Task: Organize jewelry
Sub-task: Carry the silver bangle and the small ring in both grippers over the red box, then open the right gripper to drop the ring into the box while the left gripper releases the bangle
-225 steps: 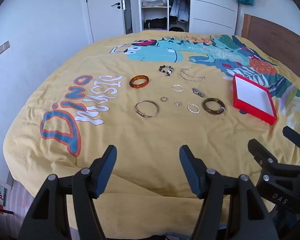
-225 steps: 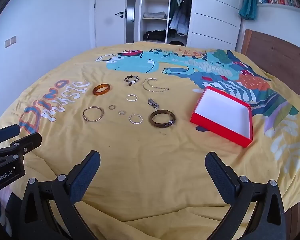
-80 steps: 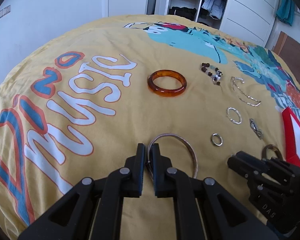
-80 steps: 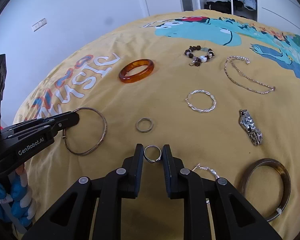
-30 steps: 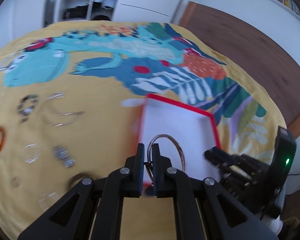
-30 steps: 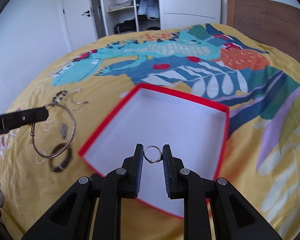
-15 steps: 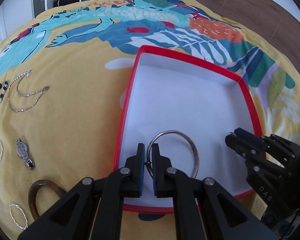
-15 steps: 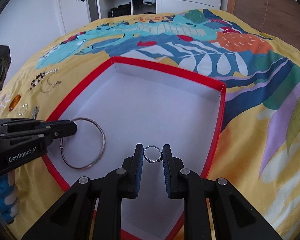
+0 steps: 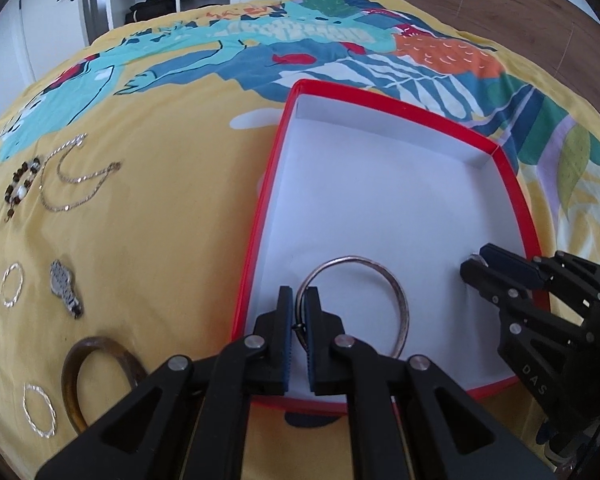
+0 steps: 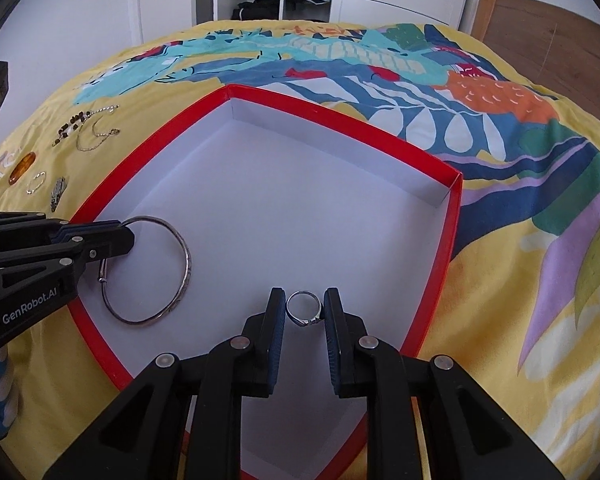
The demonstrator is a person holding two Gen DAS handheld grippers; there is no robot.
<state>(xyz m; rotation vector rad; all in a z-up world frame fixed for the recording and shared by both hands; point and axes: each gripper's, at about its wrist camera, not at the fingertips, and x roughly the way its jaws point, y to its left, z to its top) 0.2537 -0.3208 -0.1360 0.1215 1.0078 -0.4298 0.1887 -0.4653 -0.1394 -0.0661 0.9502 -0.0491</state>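
A red box (image 9: 516,196) (image 10: 452,208) with a white inside lies on the yellow bedspread. My left gripper (image 9: 298,300) (image 10: 126,232) is shut on a thin silver bangle (image 9: 396,292) (image 10: 186,268), which hangs low over the box's near left part. My right gripper (image 10: 304,304) (image 9: 476,264) is shut on a small silver ring (image 10: 305,294), held low over the box's floor at its near right. Both grippers point steeply down into the box.
Left of the box on the bedspread lie a dark brown bangle (image 9: 74,364), two twisted silver hoops (image 9: 12,288), a small watch (image 9: 62,286), a silver chain (image 9: 78,180), a bead bracelet (image 9: 18,188) and an amber bangle (image 10: 22,168). A wooden headboard (image 10: 548,44) stands right.
Both grippers have sunk from above the box to just over its floor, each still gripping its piece. The box now fills more of both views.
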